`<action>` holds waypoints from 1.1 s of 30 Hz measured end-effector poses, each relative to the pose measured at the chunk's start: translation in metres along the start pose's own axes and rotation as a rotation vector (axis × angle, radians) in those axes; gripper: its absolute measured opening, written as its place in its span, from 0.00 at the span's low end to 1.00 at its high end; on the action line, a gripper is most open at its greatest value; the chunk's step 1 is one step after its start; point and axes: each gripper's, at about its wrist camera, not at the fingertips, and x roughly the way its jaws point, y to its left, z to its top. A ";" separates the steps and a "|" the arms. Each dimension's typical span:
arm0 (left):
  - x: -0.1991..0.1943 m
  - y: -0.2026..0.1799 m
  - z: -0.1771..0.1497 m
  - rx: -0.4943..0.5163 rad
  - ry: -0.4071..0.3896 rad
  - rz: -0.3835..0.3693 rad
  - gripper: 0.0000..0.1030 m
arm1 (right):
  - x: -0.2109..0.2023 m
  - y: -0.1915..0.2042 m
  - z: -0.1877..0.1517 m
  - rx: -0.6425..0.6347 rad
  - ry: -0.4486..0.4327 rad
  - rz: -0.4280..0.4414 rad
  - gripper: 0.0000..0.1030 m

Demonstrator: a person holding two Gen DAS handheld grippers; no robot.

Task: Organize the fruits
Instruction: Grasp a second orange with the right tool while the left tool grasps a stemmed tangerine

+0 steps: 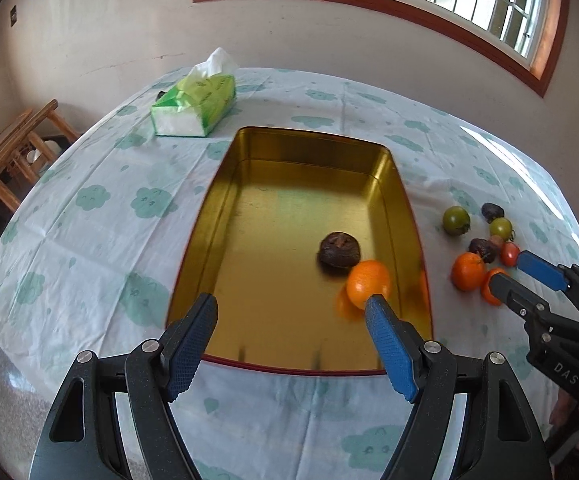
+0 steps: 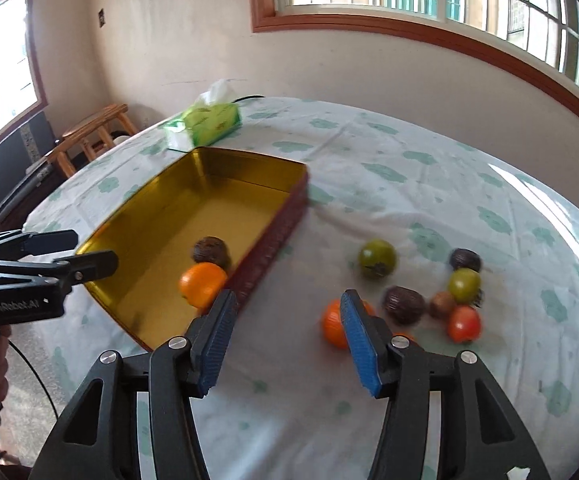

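Observation:
A gold tin tray [image 1: 249,148] [image 2: 245,178] sits on the table and holds a dark brown fruit [image 1: 339,249] [image 2: 210,251] and an orange [image 1: 368,282] [image 2: 201,283]. My left gripper [image 1: 291,306] [image 2: 83,250] is open and empty above the tray's near end. To the tray's right lie loose fruits: two oranges [image 1: 467,271] [image 2: 332,323], two green ones [image 1: 456,220] [image 2: 377,258], dark ones [image 2: 403,305] and a red one [image 1: 509,254] [image 2: 464,323]. My right gripper [image 2: 287,306] [image 1: 511,270] is open, above the cloth just left of the nearest orange.
A green tissue pack [image 1: 194,104] [image 2: 203,122] lies behind the tray. A cloud-print tablecloth [image 1: 101,200] covers the round table. A wooden chair [image 1: 17,148] [image 2: 89,136] stands off the table's left side. A wall with a window runs behind.

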 end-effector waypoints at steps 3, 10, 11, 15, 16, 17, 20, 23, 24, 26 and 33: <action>0.002 -0.022 -0.001 0.049 -0.002 -0.036 0.74 | 0.004 -0.027 -0.016 0.014 0.036 -0.082 0.54; 0.010 -0.062 -0.003 0.107 0.020 -0.090 0.74 | 0.033 -0.045 -0.030 0.063 0.076 -0.094 0.57; 0.010 -0.065 -0.003 0.113 0.021 -0.091 0.74 | 0.036 -0.046 -0.032 0.060 0.076 -0.098 0.57; 0.012 -0.078 -0.003 0.141 0.025 -0.092 0.74 | 0.048 -0.045 -0.035 0.049 0.084 -0.107 0.50; 0.012 -0.082 -0.003 0.145 0.027 -0.093 0.74 | 0.051 -0.046 -0.035 0.048 0.088 -0.108 0.48; 0.012 -0.085 -0.002 0.150 0.028 -0.101 0.74 | 0.052 -0.046 -0.036 0.054 0.091 -0.094 0.45; 0.016 -0.096 0.001 0.168 0.033 -0.109 0.74 | 0.049 -0.048 -0.040 0.064 0.077 -0.081 0.38; 0.021 -0.110 0.003 0.183 0.043 -0.133 0.74 | 0.043 -0.061 -0.044 0.100 0.052 -0.095 0.38; 0.023 -0.116 0.003 0.190 0.046 -0.149 0.74 | 0.040 -0.068 -0.045 0.114 0.048 -0.118 0.38; 0.028 -0.126 0.005 0.200 0.060 -0.170 0.74 | 0.034 -0.088 -0.048 0.156 0.041 -0.156 0.38; 0.051 -0.162 0.007 0.241 0.109 -0.202 0.71 | 0.021 -0.148 -0.065 0.272 0.046 -0.263 0.38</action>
